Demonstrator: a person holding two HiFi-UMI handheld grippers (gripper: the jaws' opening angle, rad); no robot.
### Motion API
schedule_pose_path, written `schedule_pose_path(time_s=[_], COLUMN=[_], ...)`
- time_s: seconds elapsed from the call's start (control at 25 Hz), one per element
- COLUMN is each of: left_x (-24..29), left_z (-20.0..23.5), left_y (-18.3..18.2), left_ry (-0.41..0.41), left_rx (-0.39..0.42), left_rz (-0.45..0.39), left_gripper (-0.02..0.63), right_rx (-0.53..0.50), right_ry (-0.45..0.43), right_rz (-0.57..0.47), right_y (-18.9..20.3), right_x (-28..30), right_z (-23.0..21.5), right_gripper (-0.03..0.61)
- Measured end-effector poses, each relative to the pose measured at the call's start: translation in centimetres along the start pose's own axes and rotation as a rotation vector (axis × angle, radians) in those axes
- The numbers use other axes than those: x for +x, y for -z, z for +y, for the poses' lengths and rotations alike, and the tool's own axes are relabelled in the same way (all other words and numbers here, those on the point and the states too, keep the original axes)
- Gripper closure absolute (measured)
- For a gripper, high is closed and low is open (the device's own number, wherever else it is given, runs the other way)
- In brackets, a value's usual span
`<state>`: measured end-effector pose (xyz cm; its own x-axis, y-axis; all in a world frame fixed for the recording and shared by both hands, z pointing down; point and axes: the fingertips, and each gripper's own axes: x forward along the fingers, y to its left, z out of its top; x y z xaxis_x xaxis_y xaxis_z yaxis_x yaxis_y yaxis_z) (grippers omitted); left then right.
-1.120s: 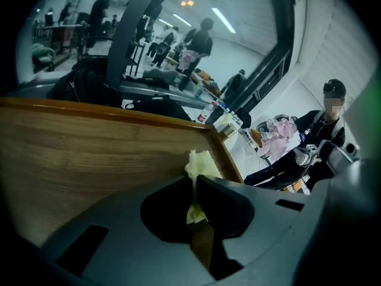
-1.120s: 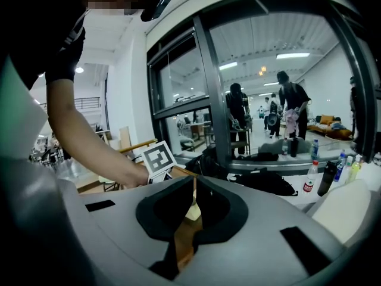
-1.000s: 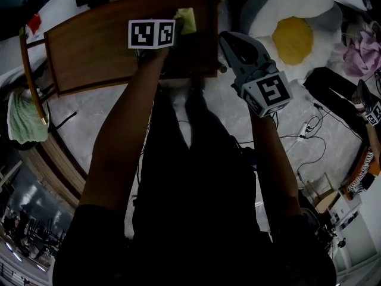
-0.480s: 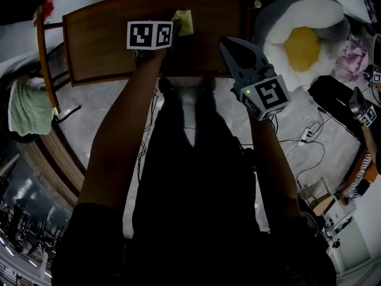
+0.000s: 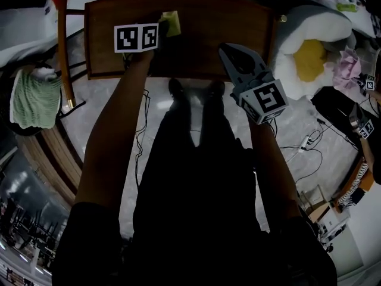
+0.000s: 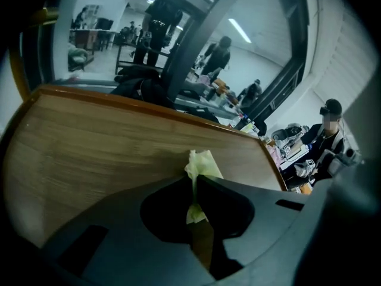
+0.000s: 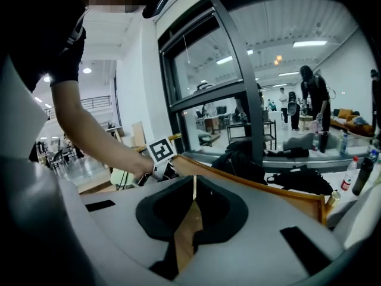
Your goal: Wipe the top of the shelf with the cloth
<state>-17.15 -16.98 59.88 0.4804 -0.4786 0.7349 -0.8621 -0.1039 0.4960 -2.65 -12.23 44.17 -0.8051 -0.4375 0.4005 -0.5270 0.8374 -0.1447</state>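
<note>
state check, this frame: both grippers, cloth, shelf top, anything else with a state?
left gripper: shut on the cloth.
cloth: crumpled, pinched in the left jaws, end poking out over the shelf top.
right gripper: shut, nothing between its jaws.
shelf top: cloth at it; contact unclear.
green towel: draped, hanging left of the shelf.

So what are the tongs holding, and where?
Left tongs pinch the yellow-green cloth across its middle; right tongs are shut, holding nothing.
</note>
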Motion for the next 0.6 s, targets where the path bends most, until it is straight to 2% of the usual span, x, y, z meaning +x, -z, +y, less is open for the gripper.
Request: schedule_pose_path(time_s=[0.6], left_x=[-6.1], left_z=[10.3], left_y=[-0.3], left_ry=[-0.084], left_rx=[-0.084], left_rz=[-0.056], left_gripper=[0.580], right_rx=[0.006], right_ry=[-0.039], right_rz=[0.013], right_y=[-1.1], right_x=[6.2], right_z=[3.1], right_gripper=[0.551])
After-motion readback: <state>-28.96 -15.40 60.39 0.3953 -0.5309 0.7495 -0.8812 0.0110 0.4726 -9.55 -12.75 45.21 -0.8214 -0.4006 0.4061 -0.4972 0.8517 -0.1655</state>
